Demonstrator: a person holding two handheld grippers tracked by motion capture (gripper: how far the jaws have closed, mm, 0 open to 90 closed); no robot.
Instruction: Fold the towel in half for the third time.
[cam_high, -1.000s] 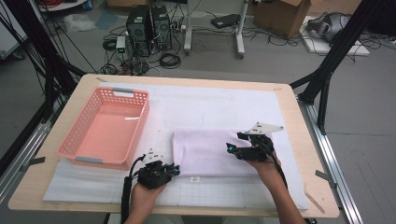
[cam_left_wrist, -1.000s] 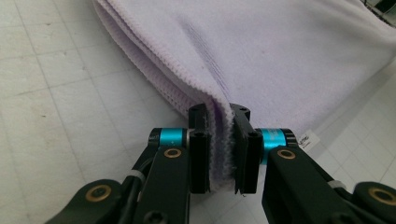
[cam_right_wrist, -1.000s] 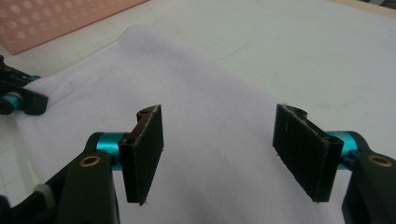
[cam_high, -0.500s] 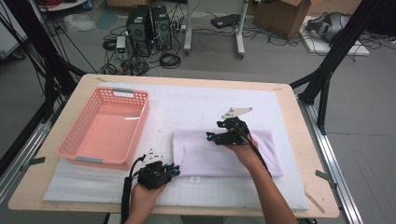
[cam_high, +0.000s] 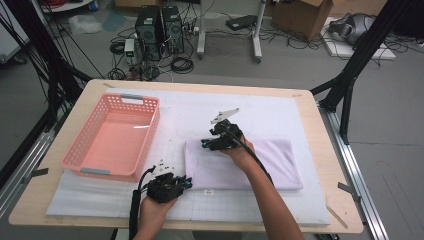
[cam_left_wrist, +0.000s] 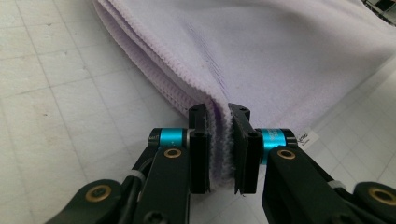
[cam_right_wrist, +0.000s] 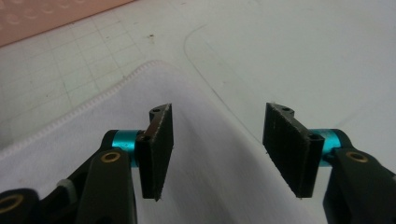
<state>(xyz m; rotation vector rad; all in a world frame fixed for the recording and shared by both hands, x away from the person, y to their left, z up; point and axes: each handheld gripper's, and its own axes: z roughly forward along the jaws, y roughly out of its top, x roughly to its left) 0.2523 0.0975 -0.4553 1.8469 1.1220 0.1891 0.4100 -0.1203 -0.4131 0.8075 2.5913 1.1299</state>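
One wooden surface (cam_high: 320, 200) carries a white gridded mat (cam_high: 280, 112) and pink basket (cam_high: 112, 140); computer towers (cam_high: 160, 27) and cables lie on the floor beyond. Left gripper (cam_left_wrist: 219, 140) pinches the folded lilac towel's (cam_high: 270, 160) near-left corner beside a small, unreadable label (cam_left_wrist: 306, 138). Right gripper (cam_right_wrist: 217, 144) – jaws spread, lately narrowing – hovers at its far-left corner.

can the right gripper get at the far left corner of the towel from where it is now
Probably yes. The right gripper hangs right over that corner of the folded lilac towel, jaws apart and nothing between them. The left gripper pinches the near corner, well clear of it.
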